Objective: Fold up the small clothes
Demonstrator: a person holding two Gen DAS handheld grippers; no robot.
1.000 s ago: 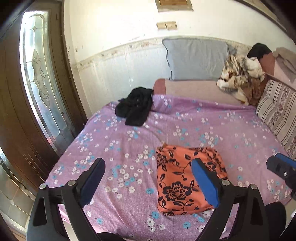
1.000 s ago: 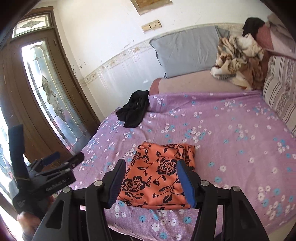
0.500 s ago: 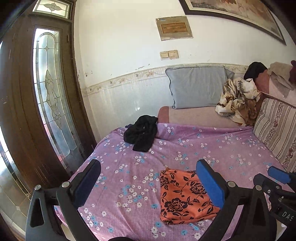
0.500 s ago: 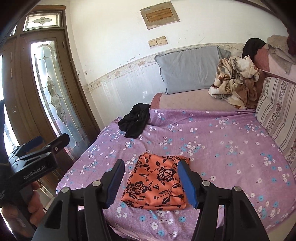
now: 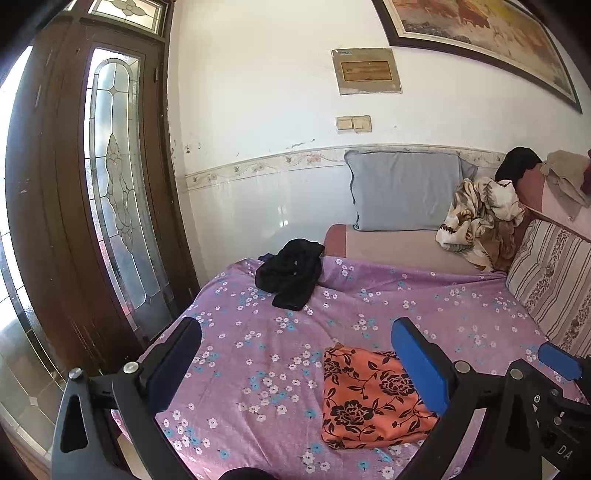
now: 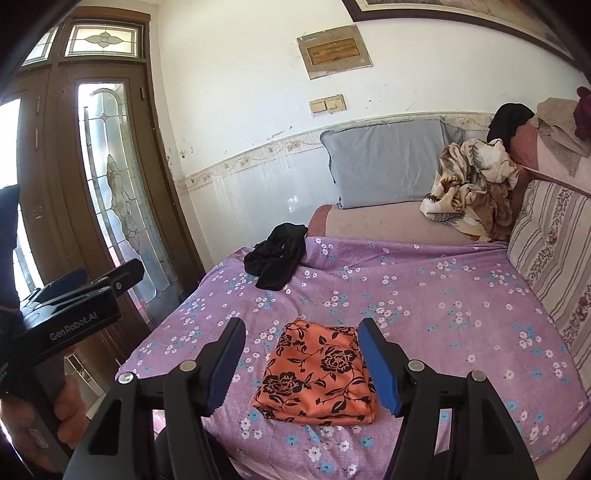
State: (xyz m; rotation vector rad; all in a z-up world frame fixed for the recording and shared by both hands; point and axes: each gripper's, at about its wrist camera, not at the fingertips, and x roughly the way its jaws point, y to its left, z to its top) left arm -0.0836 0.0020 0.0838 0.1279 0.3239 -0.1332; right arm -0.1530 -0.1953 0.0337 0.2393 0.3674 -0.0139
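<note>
Bedspread (image 5: 369,295), purple with small flowers, covers the bed from its near edge back to a bare brown strip of mattress (image 5: 399,247) under the grey pillow (image 5: 406,192). The folded orange garment (image 5: 369,402) lies flat close to the near edge, nothing touching it. Well behind it, near the far left corner of the spread, sits a crumpled black garment (image 5: 291,273); the stretch of spread between the two carries nothing. To the left the bed edge drops off beside a brown door with leaded glass (image 5: 110,184); to the right a striped cushion (image 5: 554,288) walls the bed in, with a crumpled patterned blanket (image 5: 480,221) heaped at the back corner.

The left gripper (image 5: 295,365) hangs above the near edge, jaws spread wide and holding nothing, the orange garment toward its right finger. The right gripper (image 6: 303,365) hovers likewise, jaws spread, framing the orange garment (image 6: 317,376) between its fingers without touching it.

Only the right wrist view shows the left gripper's body (image 6: 70,314), marked GenRobot.AI, and the person's hand (image 6: 40,417) on its handle, off the bed's left side. Only the left wrist view shows most of the large framed picture (image 5: 480,33) on the wall, and a blue tip of the right gripper (image 5: 557,358) at the right edge.
</note>
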